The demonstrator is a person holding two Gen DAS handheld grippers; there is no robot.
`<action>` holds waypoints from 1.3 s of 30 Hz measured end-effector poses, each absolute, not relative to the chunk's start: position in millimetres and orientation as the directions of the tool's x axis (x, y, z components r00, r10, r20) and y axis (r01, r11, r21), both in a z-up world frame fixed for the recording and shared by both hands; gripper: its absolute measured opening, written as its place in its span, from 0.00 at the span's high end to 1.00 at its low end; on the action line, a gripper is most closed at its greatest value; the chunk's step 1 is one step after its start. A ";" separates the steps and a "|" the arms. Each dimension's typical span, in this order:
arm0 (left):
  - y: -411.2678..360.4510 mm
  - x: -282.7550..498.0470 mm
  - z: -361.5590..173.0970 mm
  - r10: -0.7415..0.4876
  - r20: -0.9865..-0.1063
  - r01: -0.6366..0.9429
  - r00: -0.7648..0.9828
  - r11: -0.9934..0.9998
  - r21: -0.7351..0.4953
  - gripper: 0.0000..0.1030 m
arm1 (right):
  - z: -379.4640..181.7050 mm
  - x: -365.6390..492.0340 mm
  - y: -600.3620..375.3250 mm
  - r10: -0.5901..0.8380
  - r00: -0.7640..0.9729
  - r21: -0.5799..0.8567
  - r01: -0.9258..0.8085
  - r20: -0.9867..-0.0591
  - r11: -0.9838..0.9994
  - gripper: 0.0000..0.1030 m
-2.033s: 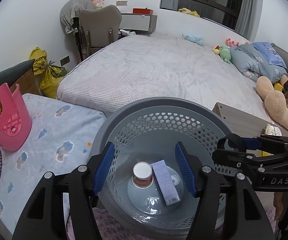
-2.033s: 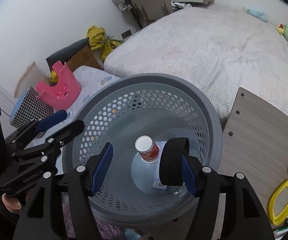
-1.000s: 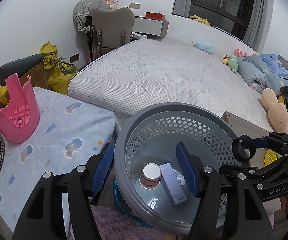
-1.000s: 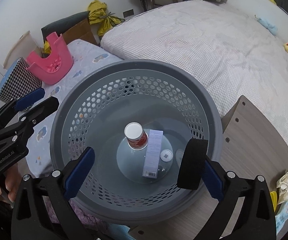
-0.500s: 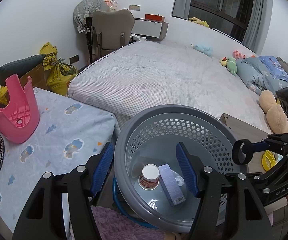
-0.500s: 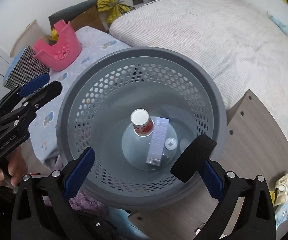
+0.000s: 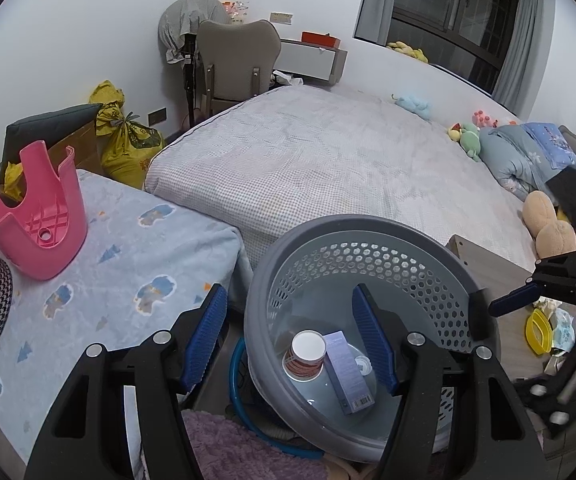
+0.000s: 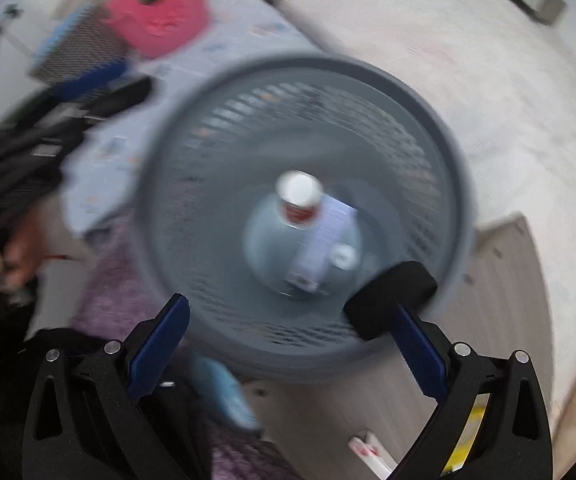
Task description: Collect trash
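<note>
Drop step: right gripper (image 8: 288, 320), jaws wide, black foam ring (image 8: 391, 301) sticking on one finger, is hovering over grey perforated plastic basket (image 8: 457, 184) (left gripper (image 7: 293, 336) half-open, empty), so next shake it loose.

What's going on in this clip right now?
A person with a gripper in each hand is collecting trash into a grey basket beside the bed. A cup, a box and a small cap already lie at its bottom. The right gripper is over the basket, jaws apart, with a black ring hanging on one finger. The left gripper is open and empty by the near rim.
</note>
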State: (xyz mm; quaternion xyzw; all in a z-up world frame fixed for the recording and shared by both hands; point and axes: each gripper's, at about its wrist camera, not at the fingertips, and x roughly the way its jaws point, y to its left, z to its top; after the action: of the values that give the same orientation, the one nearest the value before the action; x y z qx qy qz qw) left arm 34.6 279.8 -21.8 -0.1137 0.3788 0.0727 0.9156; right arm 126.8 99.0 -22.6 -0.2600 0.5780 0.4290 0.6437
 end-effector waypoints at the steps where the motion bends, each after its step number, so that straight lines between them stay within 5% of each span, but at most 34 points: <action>1: 282.0 34.4 -22.4 0.046 -0.711 -0.223 0.701 0.962 -0.158 0.39 | -19.1 127.2 101.7 0.262 -0.013 0.142 -0.864 -0.965 0.482 0.06; 4: 288.0 32.7 -23.7 0.046 -0.712 -0.234 0.701 0.957 -0.169 0.39 | -28.1 146.1 102.8 0.164 0.060 0.046 -0.818 -0.985 0.573 0.06; 25: 229.3 25.3 -6.5 -0.020 -0.683 -0.096 0.730 0.987 -0.132 0.36 | 0.6 84.4 -3.6 0.450 0.365 0.220 -0.524 -0.815 0.823 0.06; 39: 76.0 21.0 -11.0 -0.253 -0.694 0.237 0.674 0.964 -0.121 0.24 | 12.2 3.4 -190.7 0.170 0.657 0.155 -0.082 -0.735 0.984 0.06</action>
State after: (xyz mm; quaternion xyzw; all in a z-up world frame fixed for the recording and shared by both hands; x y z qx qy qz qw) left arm 21.0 76.0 -11.0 -0.0105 0.3811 -0.1337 0.9148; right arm 3.4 -190.7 12.2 0.0543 0.4085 0.0694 0.9085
